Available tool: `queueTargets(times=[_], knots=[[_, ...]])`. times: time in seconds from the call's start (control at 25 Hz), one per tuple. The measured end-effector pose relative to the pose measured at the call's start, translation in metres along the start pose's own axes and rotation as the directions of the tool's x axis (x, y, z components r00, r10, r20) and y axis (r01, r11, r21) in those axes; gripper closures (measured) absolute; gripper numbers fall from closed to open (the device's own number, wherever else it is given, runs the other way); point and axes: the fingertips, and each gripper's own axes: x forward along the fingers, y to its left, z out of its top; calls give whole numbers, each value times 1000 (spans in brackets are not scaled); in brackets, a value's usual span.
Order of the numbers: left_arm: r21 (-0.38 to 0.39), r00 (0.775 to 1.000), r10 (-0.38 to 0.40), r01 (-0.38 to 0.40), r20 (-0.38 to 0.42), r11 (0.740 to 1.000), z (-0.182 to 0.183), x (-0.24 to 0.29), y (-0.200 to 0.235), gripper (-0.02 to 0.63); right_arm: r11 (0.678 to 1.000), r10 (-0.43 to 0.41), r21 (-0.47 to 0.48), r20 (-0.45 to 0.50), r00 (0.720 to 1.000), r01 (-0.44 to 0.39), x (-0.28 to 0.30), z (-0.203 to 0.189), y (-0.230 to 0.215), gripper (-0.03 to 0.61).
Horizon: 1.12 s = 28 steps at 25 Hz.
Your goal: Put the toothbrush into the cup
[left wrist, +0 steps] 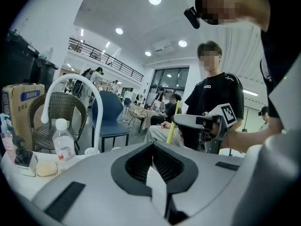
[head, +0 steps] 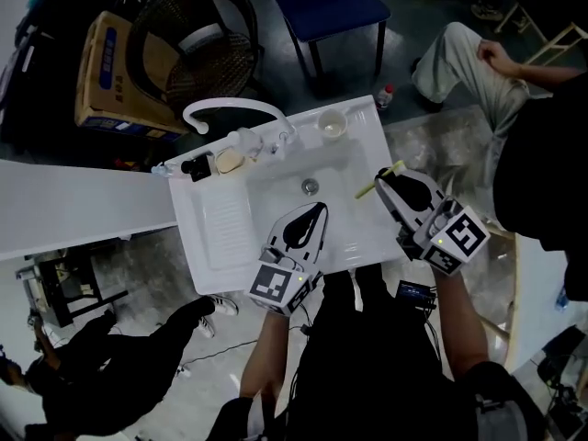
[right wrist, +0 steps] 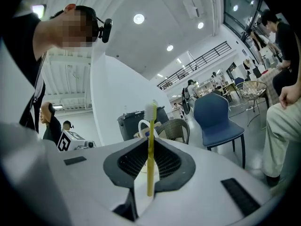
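Right of the cup [head: 332,125] and short of it, your right claw [head: 384,180] grips the toothbrush [right wrist: 150,140] crosswise, bristles up, handle tail hanging below.

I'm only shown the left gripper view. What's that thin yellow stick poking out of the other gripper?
Observer: A yellow toothbrush with white bristles. The right gripper view shows the right gripper shut on its handle.
Operator: Where's the cup it goes in?
Observer: The head view shows the small white cup on the white sink's back rim, beyond the drain.
Operator: Is the brush above it?
Observer: No. In the head view the toothbrush is over the sink's right side, apart from the cup.
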Motion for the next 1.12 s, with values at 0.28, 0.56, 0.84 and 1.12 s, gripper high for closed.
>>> queueTargets(times=[0.28,0.56,0.84,1.12], knots=[[14,998,-19,20,-53,1000,-13,47,19,603,1000,-2,-10,9,1000,2,25,-4,-39,529],[6,998,-52,53,-45,999,-24,83,41,603,1000,1,-10,19,1000,-1,52,-11,-67,529],[15,996,-62,63,-63,998,-36,106,59,603,1000,-5,-19,31,999,6,78,-20,-87,529],[2,996,-62,63,-67,998,-38,122,66,603,1000,-4,-29,26,1000,5,96,-18,-99,529]])
